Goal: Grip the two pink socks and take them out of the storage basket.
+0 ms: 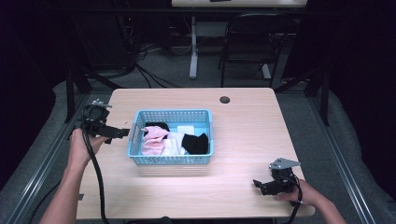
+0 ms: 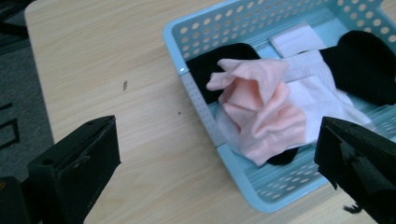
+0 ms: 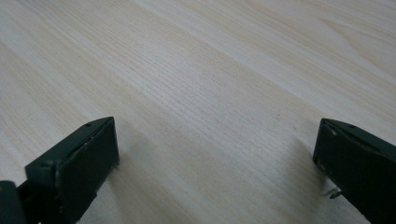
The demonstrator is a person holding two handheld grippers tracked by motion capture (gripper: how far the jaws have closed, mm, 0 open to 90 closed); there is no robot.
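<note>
The left gripper [image 1: 122, 133], jaws wide, hangs at the basket's [image 1: 171, 159] left wall, seemingly reaching for the pink sock [image 2: 261, 107] in its left end; next, dip and pinch, while the right gripper [image 1: 259, 185] idles wide near the table's [image 1: 247, 116] front-right corner

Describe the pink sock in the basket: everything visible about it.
The pink sock is pale peach-pink, of soft knit fabric, crumpled in loose folds rather than flat. It lies at the left end of the light blue perforated basket, close against that end wall, on top of a black sock and white socks. Its folded top rises to about rim height. Neither tool touches it; the left tool hangs open just outside the basket, aimed at it.
</note>
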